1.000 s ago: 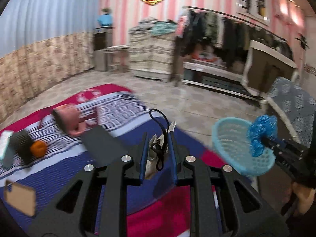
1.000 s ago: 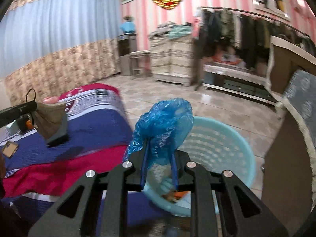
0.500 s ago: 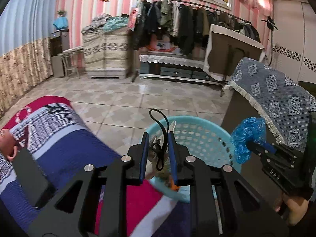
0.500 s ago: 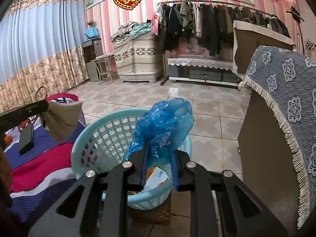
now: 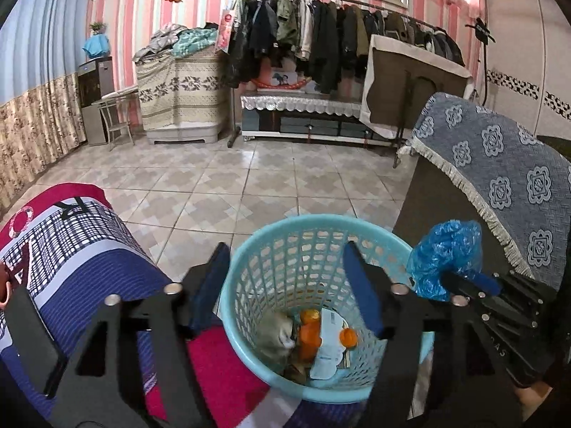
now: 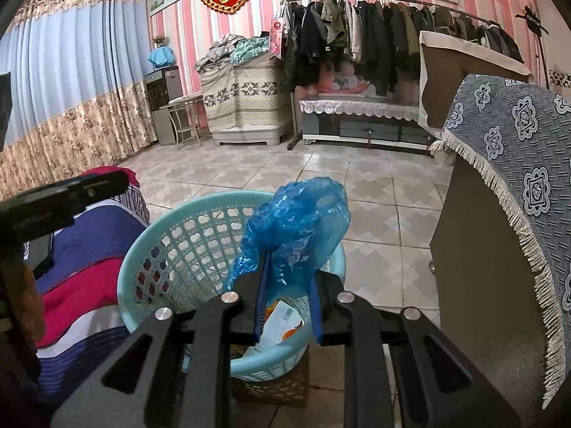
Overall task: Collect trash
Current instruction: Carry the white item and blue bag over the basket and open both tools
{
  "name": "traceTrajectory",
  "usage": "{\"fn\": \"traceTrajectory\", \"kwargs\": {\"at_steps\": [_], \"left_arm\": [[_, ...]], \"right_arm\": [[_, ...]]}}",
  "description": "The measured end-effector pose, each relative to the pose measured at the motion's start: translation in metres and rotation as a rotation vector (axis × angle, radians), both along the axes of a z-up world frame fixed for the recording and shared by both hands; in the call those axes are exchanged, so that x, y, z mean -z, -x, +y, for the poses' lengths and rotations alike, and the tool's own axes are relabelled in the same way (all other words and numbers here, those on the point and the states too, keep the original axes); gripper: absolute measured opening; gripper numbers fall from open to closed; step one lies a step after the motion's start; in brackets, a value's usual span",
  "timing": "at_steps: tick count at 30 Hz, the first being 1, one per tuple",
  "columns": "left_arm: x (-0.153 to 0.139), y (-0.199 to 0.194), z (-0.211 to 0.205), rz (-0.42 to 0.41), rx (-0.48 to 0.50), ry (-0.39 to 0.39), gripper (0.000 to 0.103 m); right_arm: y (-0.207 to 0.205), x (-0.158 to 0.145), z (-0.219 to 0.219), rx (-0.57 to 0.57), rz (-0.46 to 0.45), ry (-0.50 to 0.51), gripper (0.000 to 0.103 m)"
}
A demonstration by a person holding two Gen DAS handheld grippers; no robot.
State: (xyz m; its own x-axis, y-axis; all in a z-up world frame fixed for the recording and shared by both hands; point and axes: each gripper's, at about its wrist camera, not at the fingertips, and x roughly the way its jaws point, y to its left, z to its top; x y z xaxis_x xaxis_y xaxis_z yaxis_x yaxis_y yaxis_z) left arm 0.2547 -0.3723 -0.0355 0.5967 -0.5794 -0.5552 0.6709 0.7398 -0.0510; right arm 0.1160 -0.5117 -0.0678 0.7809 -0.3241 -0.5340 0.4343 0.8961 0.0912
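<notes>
1. Left wrist view: the left gripper (image 5: 285, 271) has its fingers spread wide with nothing between them, and it hangs right over the open top of the basket (image 5: 249, 249).
2. The basket is a pale turquoise plastic one with a lattice wall. Below and between the fingers, on its bottom, lie orange bottles (image 5: 309, 335), a white label or paper (image 5: 326, 353) and a crumpled greyish-tan piece (image 5: 273, 333).
3. To the right of the fingers, the right gripper (image 5: 453, 280) pinches a crinkled blue plastic bag (image 5: 448, 253) just outside the basket's rim.
4. To the left of the fingers lies a striped blanket (image 5: 89, 249) in blue, red and white.
5. Right wrist view: the right gripper (image 6: 287, 285) has its fingers drawn narrow, clamped on the blue plastic bag (image 6: 299, 221), which bunches up above the fingertips, shiny and wrinkled.
6. The basket (image 6: 150, 249) sits just ahead of and below the fingers, the bag over its near right rim.
7. A patterned grey cloth (image 6: 517, 142) with a fringe hangs to the right of the fingers.
</notes>
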Motion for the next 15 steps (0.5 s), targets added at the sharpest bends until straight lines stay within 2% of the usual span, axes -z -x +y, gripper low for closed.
{"fn": "traceTrajectory", "kwargs": {"at_steps": [4, 10, 15], "left_arm": [[-0.002, -0.002, 0.013, -0.02, -0.05, -0.003, 0.081], [-0.007, -0.007, 0.045, -0.058, -0.141, 0.003, 0.091], [-0.001, -0.017, 0.062, -0.023, -0.186, 0.012, 0.092]], "right_arm": [[-0.003, 0.004, 0.003, -0.001, 0.007, -0.002, 0.02], [-0.016, 0.01, 0.008, -0.011, 0.023, -0.01, 0.02], [-0.026, 0.01, 0.011, -0.008, 0.02, -0.007, 0.021]]}}
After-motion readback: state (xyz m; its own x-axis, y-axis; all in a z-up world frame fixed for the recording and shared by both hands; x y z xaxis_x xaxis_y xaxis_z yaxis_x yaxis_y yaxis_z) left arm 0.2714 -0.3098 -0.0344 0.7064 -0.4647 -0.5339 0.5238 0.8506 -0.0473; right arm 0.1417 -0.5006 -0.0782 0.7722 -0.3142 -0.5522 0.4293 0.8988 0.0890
